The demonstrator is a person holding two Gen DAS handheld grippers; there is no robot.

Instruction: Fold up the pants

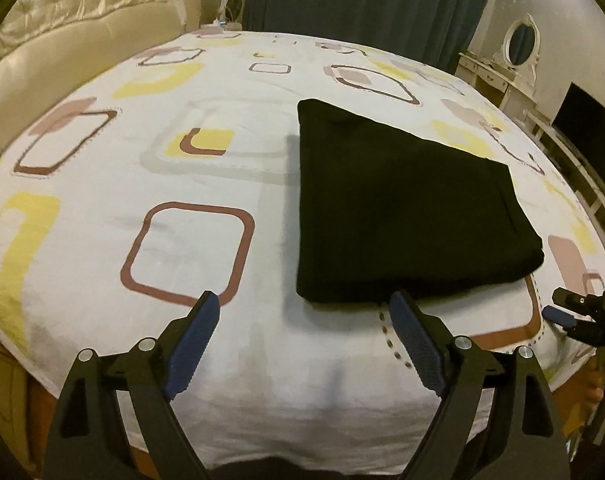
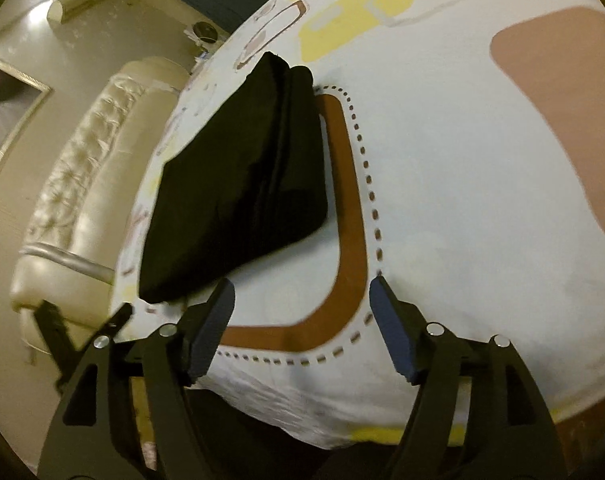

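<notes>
blue ribbed pads line the two fingers of the left gripper [image 1: 302,312], which are spread wide apart with nothing between them, held low over the near edge of the bed sheet [image 1: 102,168]. just beyond its right fingertip lies the black pants [image 1: 402,208], folded into a thick flat bundle on the sheet; the fingertip sits right at the bundle's near edge, though whether it touches cannot be told. at the far right of the left wrist view the right gripper [image 1: 562,314] shows as a black frame with a blue pad, near the bundle's right corner. in the right wrist view the right gripper [image 2: 302,292] also has its fingers wide apart and empty, over a brown rounded outline printed on the sheet. the pants [image 2: 230,184] lie ahead and to the left of it, their stacked folded edges facing the camera, the left fingertip near the bundle's closest corner. farther back stands a cream tufted headboard [image 1: 62,40], with dark curtains [image 1: 362,0] behind the bed.
</notes>
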